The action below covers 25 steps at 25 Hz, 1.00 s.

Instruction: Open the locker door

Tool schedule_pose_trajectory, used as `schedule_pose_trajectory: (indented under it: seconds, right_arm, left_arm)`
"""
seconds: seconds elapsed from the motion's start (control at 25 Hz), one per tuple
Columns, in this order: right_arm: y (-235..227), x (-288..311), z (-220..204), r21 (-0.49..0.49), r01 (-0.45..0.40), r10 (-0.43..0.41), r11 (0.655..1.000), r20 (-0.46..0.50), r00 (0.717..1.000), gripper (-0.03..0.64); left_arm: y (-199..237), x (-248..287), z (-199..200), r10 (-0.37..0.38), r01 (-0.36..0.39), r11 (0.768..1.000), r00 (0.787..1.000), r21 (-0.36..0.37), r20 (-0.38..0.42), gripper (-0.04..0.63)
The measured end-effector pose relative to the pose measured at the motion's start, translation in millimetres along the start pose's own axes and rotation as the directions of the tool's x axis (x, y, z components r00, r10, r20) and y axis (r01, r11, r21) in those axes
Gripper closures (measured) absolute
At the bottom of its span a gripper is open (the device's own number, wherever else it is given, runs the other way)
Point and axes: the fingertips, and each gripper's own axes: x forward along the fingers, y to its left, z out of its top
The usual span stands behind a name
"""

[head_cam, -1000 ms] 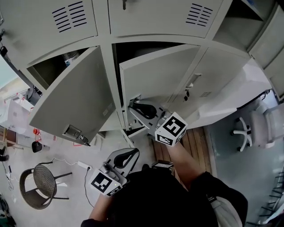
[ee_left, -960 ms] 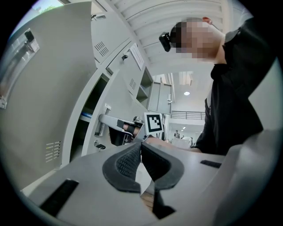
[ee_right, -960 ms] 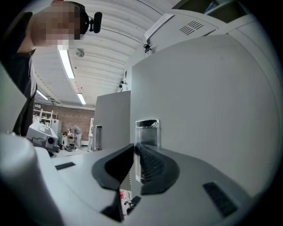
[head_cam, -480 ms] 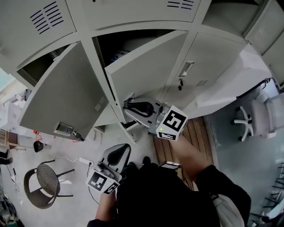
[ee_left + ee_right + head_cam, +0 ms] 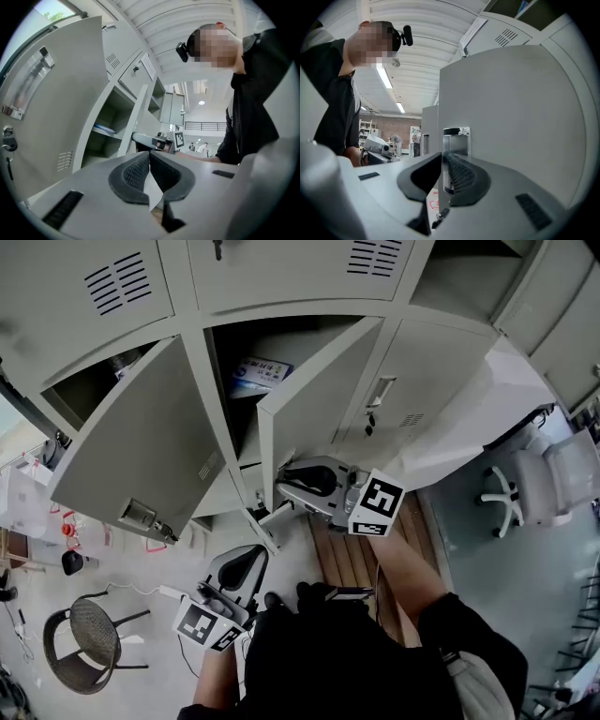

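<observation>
place: workshop/locker area | evid: grey metal lockers (image 5: 281, 277), swivel chair (image 5: 561, 479), ceiling strip lights (image 5: 385, 77)

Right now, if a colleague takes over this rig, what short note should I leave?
Right hand-held gripper: shut on the free edge of the middle locker door.
Left hand-held gripper: shut, empty, held low near the body.
Door: partly open; a blue-and-white box shows inside.
Left to do: probably swing the door wider, then let go.

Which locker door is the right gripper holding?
The middle door, half open, edge between the jaws of the right gripper; the left door hangs open untouched, the right door is shut.
</observation>
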Motion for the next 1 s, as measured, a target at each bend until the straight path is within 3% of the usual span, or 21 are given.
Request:
schedule_pose_trajectory:
  seconds: [0.4, 0.72, 1.0]
  right_arm:
    - [15, -36, -1, 0.002, -0.142, 0.142, 0.990, 0.038, 0.989, 0.557]
    - [24, -66, 0, -0.017, -0.286, 0.287, 0.958, 0.068, 0.956, 0.558]
    - [30, -94, 0, -0.016, -0.382, 0.382, 0.924, 0.100, 0.919, 0.558]
  left_arm:
    - [-20, 10, -8, 0.171, -0.171, 0.985, 0.985, 0.039, 0.001, 0.577]
    - [-40, 24, -17, 0.268, -0.269, 0.961, 0.963, 0.064, 0.028, 0.577]
    - [-62, 36, -31, 0.309, -0.310, 0.949, 0.951, 0.049, 0.034, 0.577]
